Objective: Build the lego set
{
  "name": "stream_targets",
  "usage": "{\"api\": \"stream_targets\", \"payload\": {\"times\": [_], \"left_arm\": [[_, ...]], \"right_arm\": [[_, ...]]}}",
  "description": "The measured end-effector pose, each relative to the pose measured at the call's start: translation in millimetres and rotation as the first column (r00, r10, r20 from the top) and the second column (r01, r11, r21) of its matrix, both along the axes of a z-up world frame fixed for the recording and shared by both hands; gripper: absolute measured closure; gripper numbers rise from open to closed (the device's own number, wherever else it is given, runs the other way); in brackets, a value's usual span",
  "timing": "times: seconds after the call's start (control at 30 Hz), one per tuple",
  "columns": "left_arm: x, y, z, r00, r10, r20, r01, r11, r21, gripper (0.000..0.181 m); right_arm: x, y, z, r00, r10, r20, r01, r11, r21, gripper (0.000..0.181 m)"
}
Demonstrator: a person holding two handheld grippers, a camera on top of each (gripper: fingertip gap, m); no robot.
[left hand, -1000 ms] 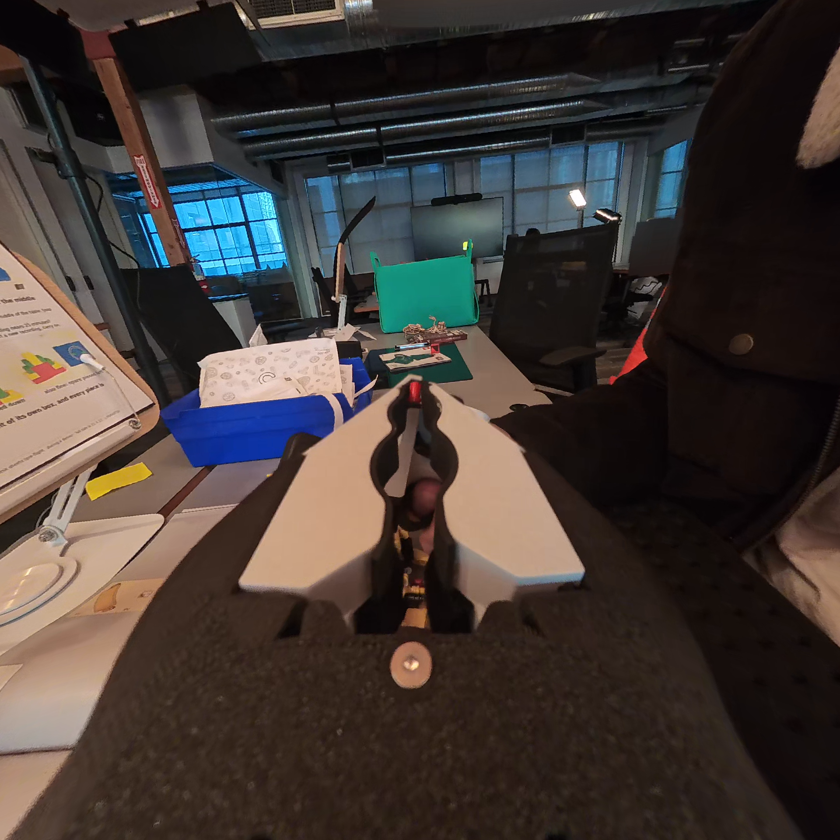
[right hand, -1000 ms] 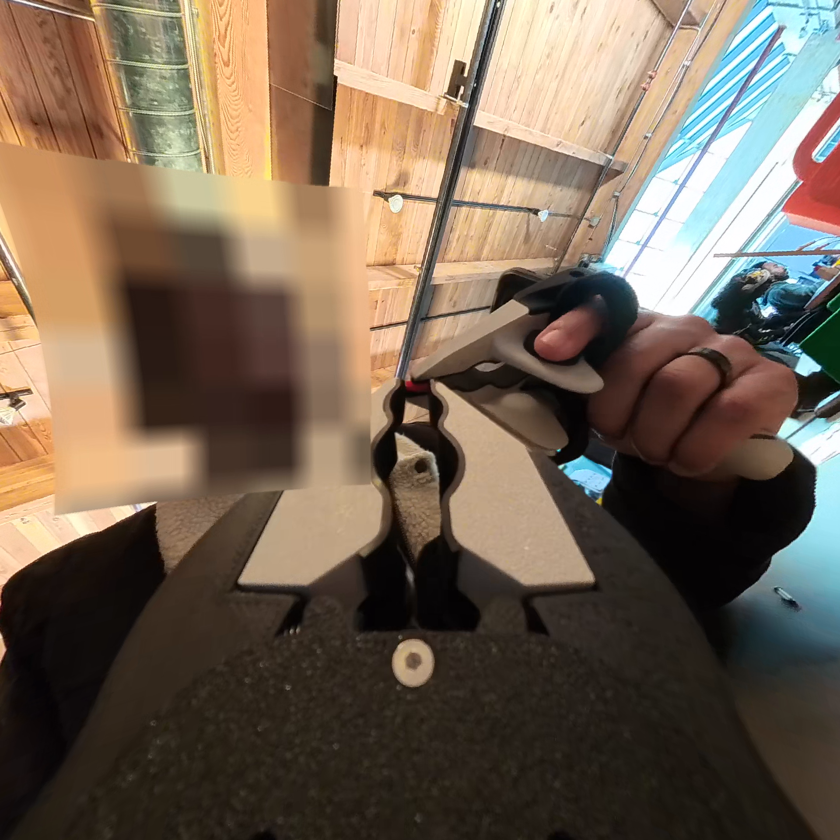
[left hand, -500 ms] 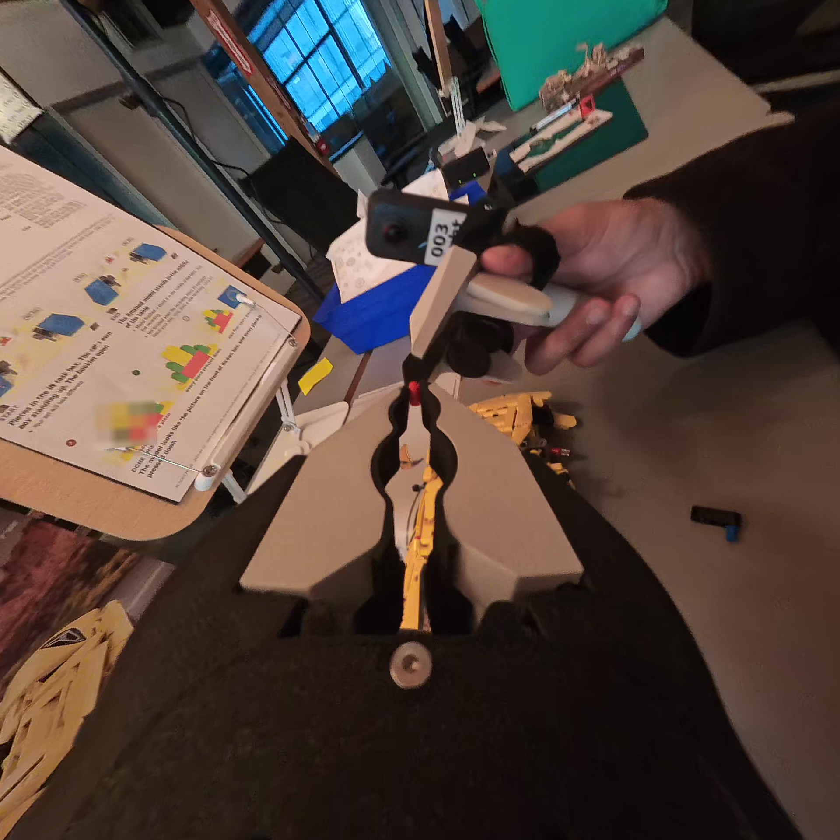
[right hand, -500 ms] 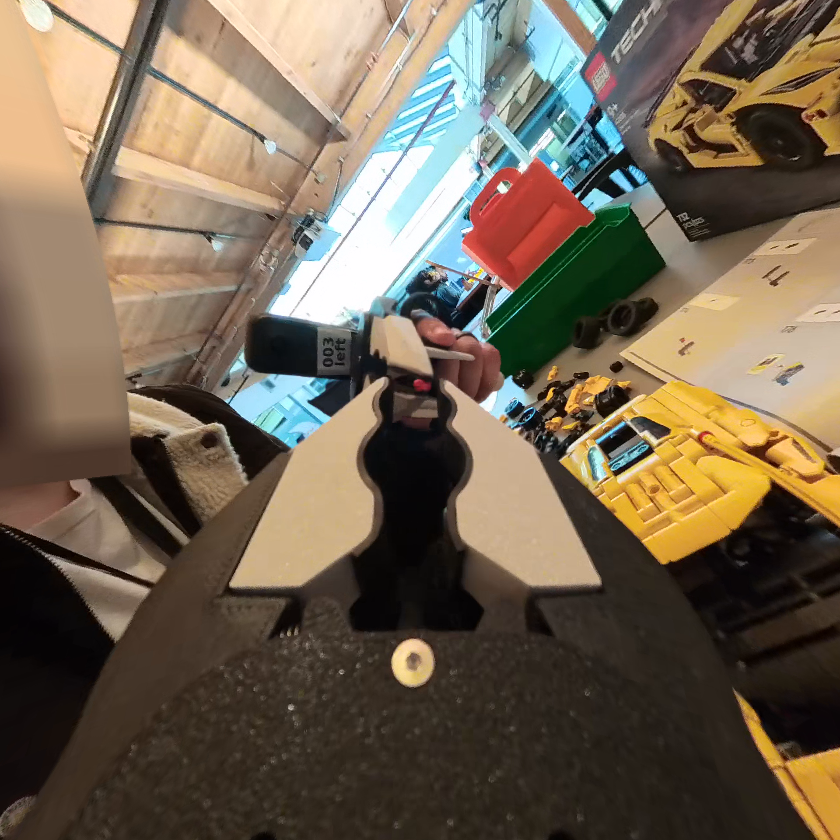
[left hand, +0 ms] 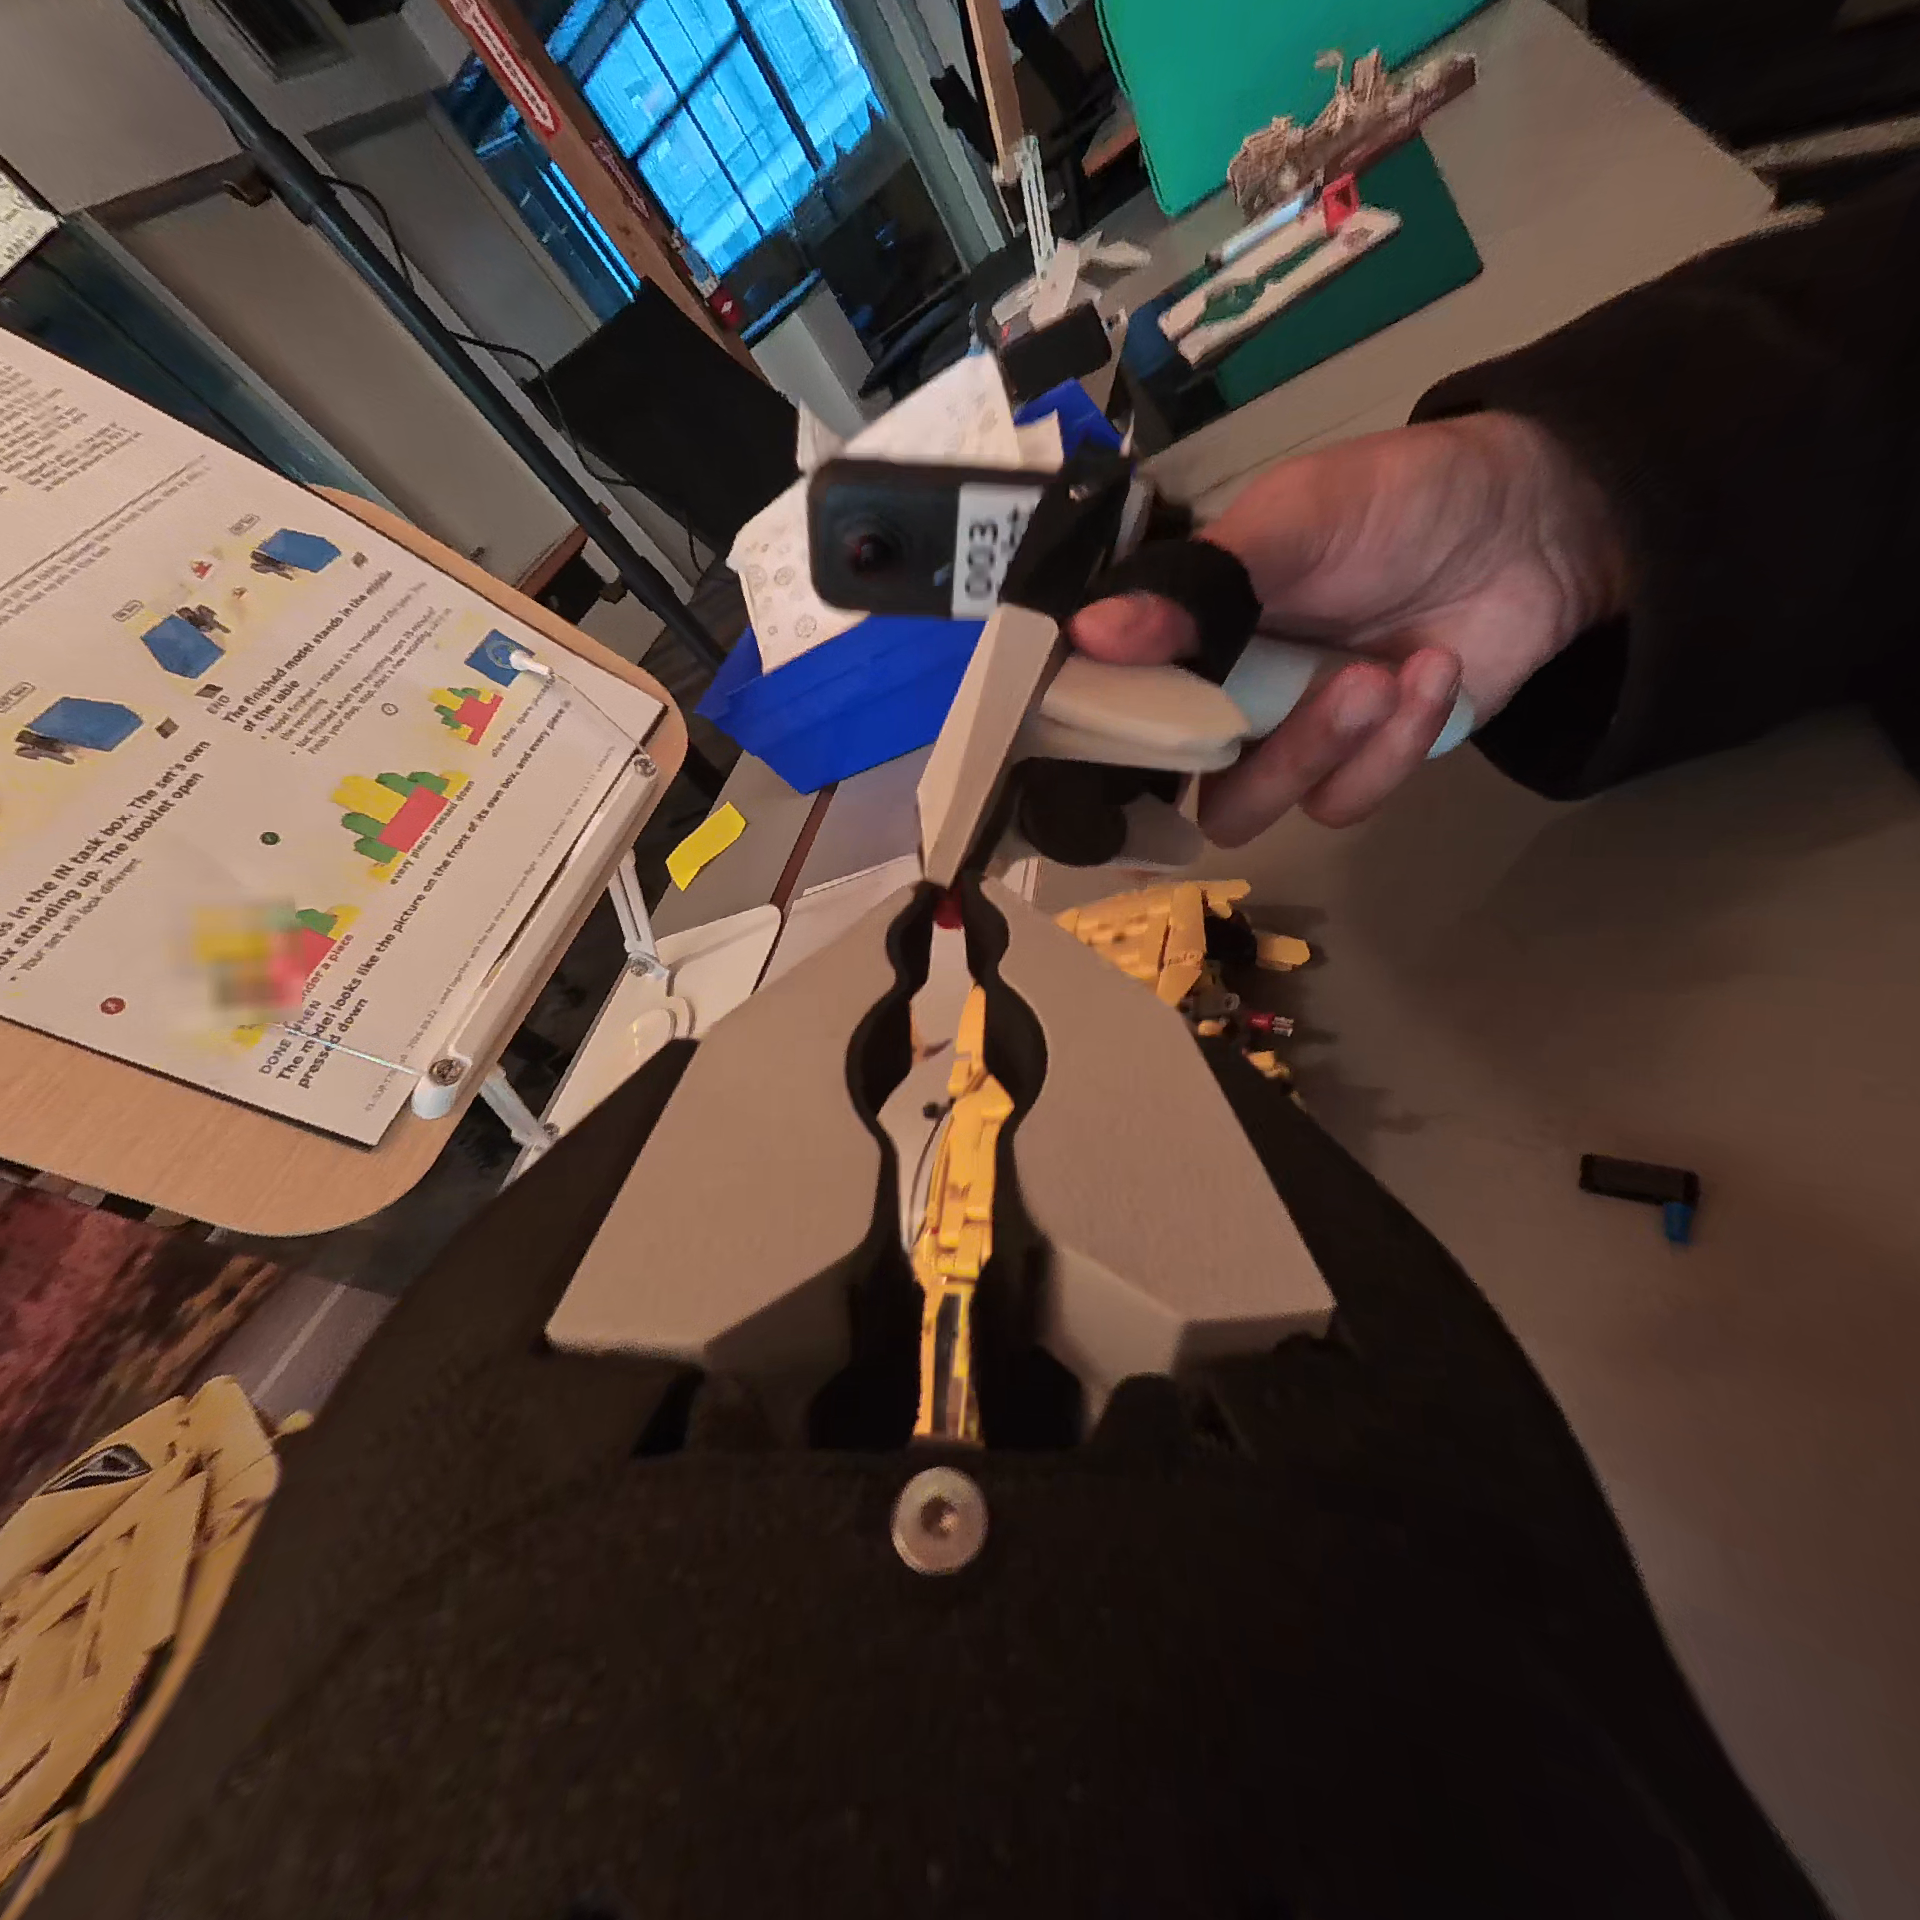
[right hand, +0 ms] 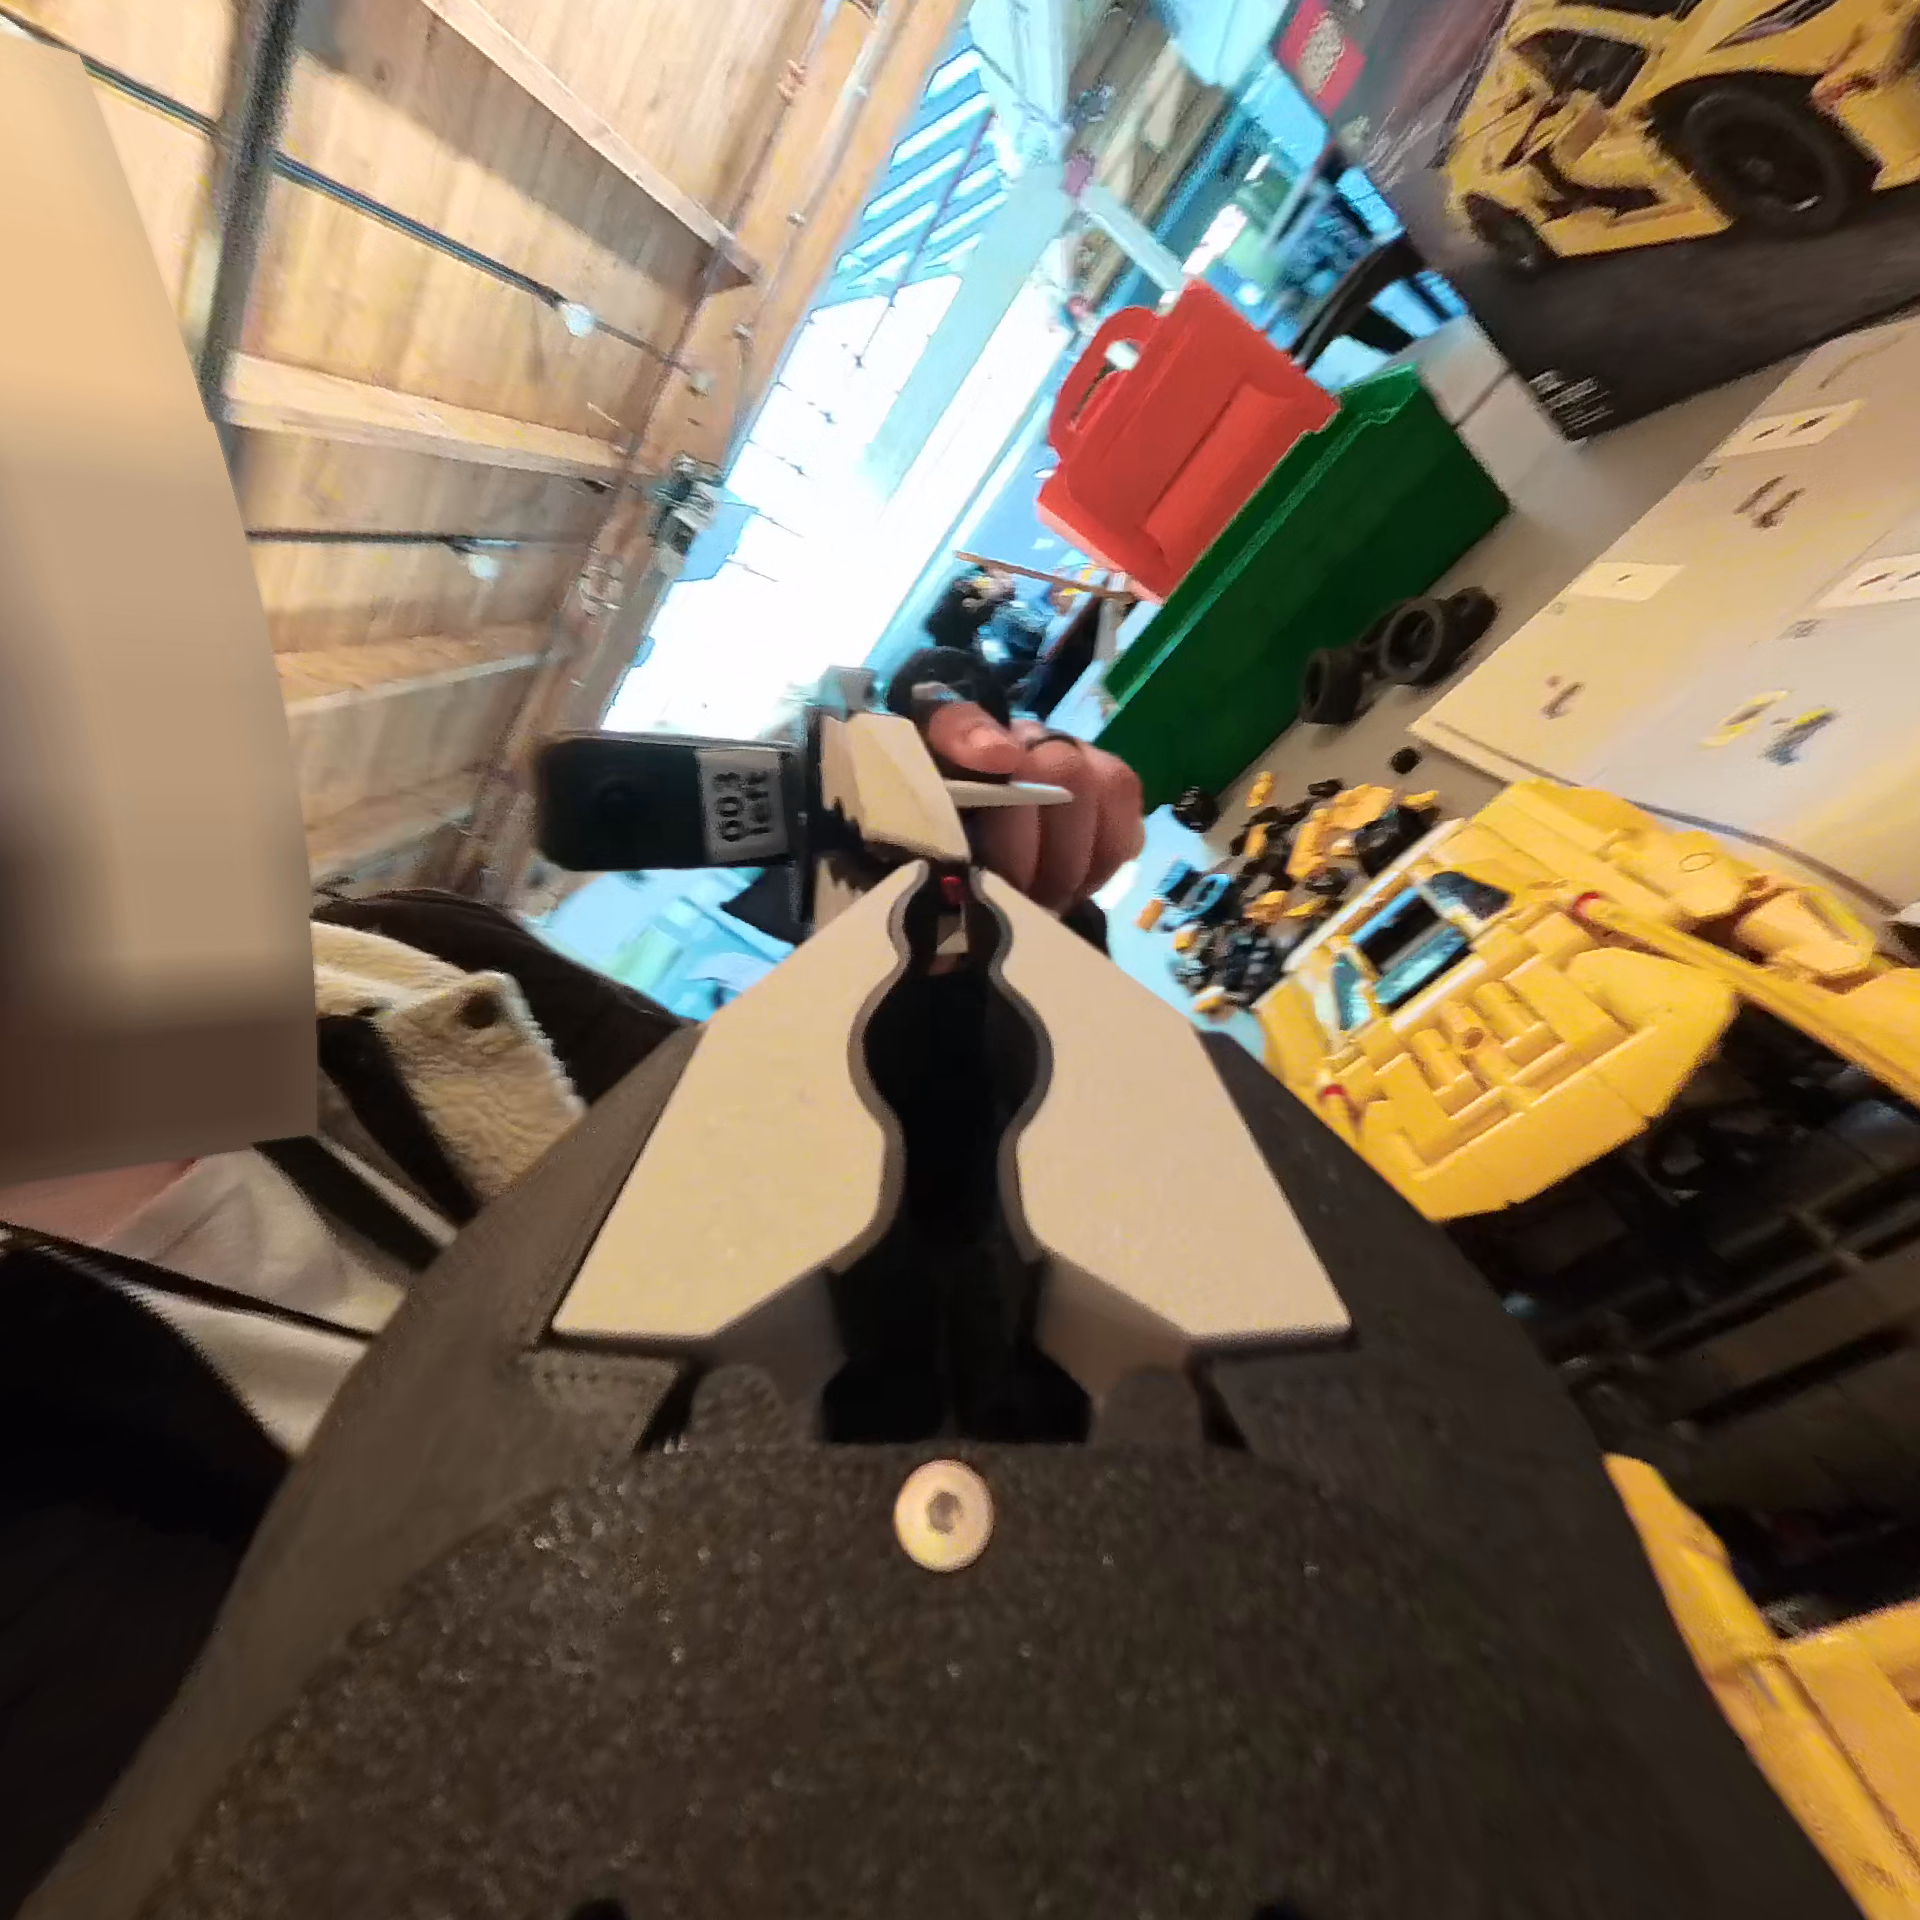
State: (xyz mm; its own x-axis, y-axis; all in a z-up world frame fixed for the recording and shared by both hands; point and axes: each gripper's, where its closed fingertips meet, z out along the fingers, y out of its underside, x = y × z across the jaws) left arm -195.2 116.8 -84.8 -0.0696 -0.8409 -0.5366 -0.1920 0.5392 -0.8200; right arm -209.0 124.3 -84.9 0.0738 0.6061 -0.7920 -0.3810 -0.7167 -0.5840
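Observation:
My left gripper (left hand: 948, 906) is shut, with a small red piece (left hand: 948, 914) between its tips. My right gripper (left hand: 938, 881), held by a hand, meets it tip to tip from above. In the right wrist view my right gripper (right hand: 948, 885) is also shut on the same red piece (right hand: 951, 889), and the left gripper's fingers (right hand: 904, 769) come in from ahead. The yellow lego car (right hand: 1455, 1039) stands on the table to the right, below both grippers; it also shows through the left gripper's gap (left hand: 961, 1164).
Loose yellow and black parts (right hand: 1278, 862) lie beyond the car, with black tyres (right hand: 1392, 655), a green bin (right hand: 1299, 582) and a red bag (right hand: 1174, 436). A black piece with a blue pin (left hand: 1636, 1184) lies on the table. An instruction board (left hand: 260, 779) and a blue bin (left hand: 831, 696) stand left. The tips of both grippers are at nearly the same place.
Both grippers have tilted down from facing the room and ceiling to facing the table and the car. They have stayed tip to tip on the red piece, with little motion in the last half second.

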Motion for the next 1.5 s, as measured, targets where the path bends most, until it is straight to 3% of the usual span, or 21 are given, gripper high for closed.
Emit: {"api": "stream_targets", "payload": {"times": [0.23, 0.6, 1.5], "left_arm": [[-4, -18, 23, 0.989, -0.064, 0.130, 0.081, 0.988, -0.131, 0.176], [-9, -17, 24, 0.989, -0.092, 0.118, 0.120, 0.958, -0.261, 0.168], [-8, -15, 21, 0.988, -0.087, 0.126, 0.114, 0.967, -0.227, 0.176]], "right_arm": [[-4, -18, 22, 0.946, 0.183, -0.267, -0.193, 0.981, -0.012, 0.179], [-1, -16, 22, 0.950, 0.169, -0.261, -0.177, 0.984, -0.005, 0.179], [-4, -17, 20, 0.951, 0.171, -0.259, -0.180, 0.984, -0.012, 0.179]]}}
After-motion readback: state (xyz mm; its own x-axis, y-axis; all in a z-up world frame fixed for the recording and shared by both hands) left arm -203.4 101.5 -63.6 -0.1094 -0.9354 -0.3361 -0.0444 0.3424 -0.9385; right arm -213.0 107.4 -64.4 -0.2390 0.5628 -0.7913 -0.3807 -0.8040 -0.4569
